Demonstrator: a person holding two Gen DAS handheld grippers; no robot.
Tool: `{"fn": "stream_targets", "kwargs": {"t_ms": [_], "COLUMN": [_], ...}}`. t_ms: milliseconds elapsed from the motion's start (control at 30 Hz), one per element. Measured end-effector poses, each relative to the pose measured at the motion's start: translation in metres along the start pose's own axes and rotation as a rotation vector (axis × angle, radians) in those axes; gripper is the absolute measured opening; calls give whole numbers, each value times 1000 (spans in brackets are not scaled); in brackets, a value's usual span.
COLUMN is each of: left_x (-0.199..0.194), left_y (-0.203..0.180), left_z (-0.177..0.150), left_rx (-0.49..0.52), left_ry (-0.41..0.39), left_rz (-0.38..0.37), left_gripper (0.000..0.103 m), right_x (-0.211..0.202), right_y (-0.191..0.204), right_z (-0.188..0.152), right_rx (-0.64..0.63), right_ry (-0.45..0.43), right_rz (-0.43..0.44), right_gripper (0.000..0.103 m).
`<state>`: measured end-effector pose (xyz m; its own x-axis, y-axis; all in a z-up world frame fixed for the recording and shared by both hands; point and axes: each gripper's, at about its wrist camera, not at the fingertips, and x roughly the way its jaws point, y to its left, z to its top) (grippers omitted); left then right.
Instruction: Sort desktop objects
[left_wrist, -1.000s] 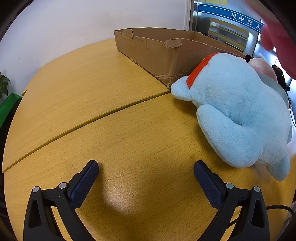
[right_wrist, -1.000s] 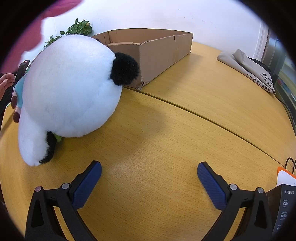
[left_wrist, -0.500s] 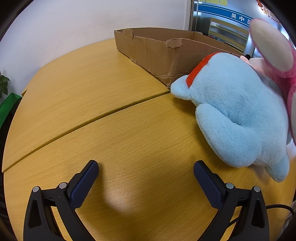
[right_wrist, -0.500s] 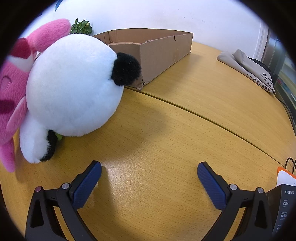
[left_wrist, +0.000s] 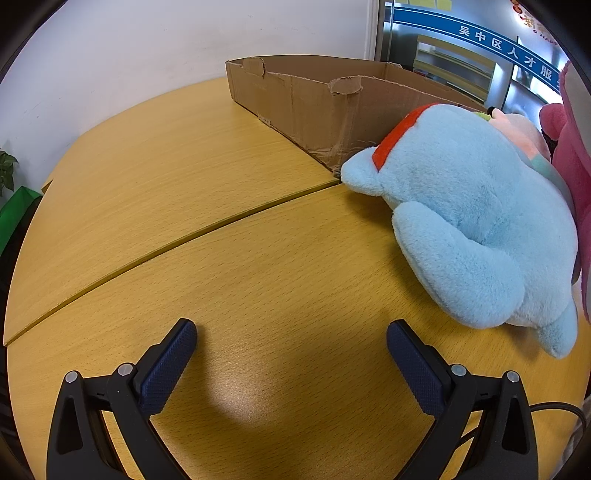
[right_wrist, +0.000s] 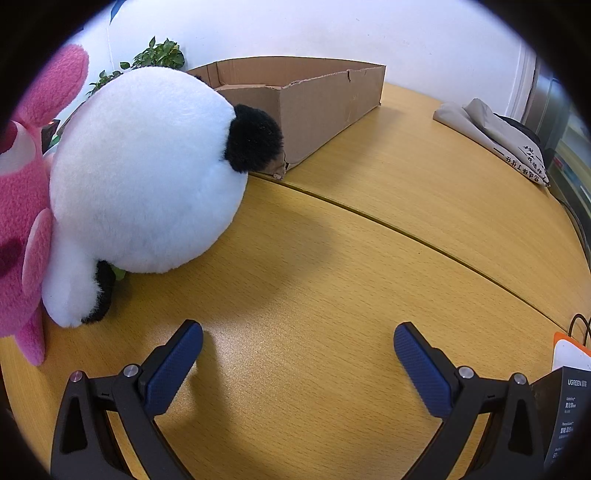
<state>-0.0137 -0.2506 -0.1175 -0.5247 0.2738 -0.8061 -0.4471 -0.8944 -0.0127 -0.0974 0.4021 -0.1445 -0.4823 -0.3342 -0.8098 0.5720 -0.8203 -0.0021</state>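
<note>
Plush toys, likely light and squashy: blue plush (left_wrist: 476, 218) lies against the cardboard box (left_wrist: 317, 110) corner, ahead-right of the left gripper (left_wrist: 291, 334); panda plush (right_wrist: 147, 173) ahead-left of the right gripper (right_wrist: 298, 334), pink plush (right_wrist: 22, 206) touching it. Both grippers spread wide, holding nothing. Pinch a limb or ear; round bodies would probably slip. Wooden table (left_wrist: 184, 177) smooth, seamed; white wall, potted plant (right_wrist: 147, 62), folded bag (right_wrist: 495, 133) beyond.

Office, wooden desk (left_wrist: 184, 177), blue wall signage (left_wrist: 491, 40) (Chinese lettering), potted plant (right_wrist: 155, 59)
</note>
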Motion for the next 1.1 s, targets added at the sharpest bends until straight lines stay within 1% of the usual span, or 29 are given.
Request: {"fn": "stream_targets", "kwargs": {"t_ms": [233,400,567,667,733,767,800,867,933,967,1033,1100], "left_x": [-1,4,0,-9,-25,-41,-58,-103,-147,-165,-183,-188], "left_y": [-2,-1,-2,-9,-11,-15,-20,-40,-73,-94,-132,-174], "left_z": [-5,-2,-6,-15,-23,-28,-33,-39,-41,-41,-34,-24], "left_rx": [-4,-13,-32,-66,-110,-141,-172,-214,-236,-235,-240,-246], "left_ry": [-1,-1,10,42,29,-2,-35,-132,-235,-272,-296,-290], "left_rz": [4,11,19,40,7,16,27,88,133,161,240,331], "left_gripper": [103,103,103,103,103,103,103,103,103,103,103,103], "right_x": [-1,-1,-4,-11,-26,-40,-56,-88,-120,-135,-158,-179], "right_y": [0,2,12,18,25,30,35,48,68,79,105,137], "right_z": [0,0,-1,-7,-17,-25,-32,-44,-52,-55,-54,-50], "right_rx": [1,11,106,116,153,192,234,306,347,354,337,310], "right_ry": [1,1,1,25,-6,-43,-81,-152,-203,-223,-258,-311], "right_rz": [0,-10,-85,-93,-143,-167,-166,-156,-142,-136,-134,-137], "right_gripper": [103,103,103,103,102,102,102,102,102,102,102,102]}}
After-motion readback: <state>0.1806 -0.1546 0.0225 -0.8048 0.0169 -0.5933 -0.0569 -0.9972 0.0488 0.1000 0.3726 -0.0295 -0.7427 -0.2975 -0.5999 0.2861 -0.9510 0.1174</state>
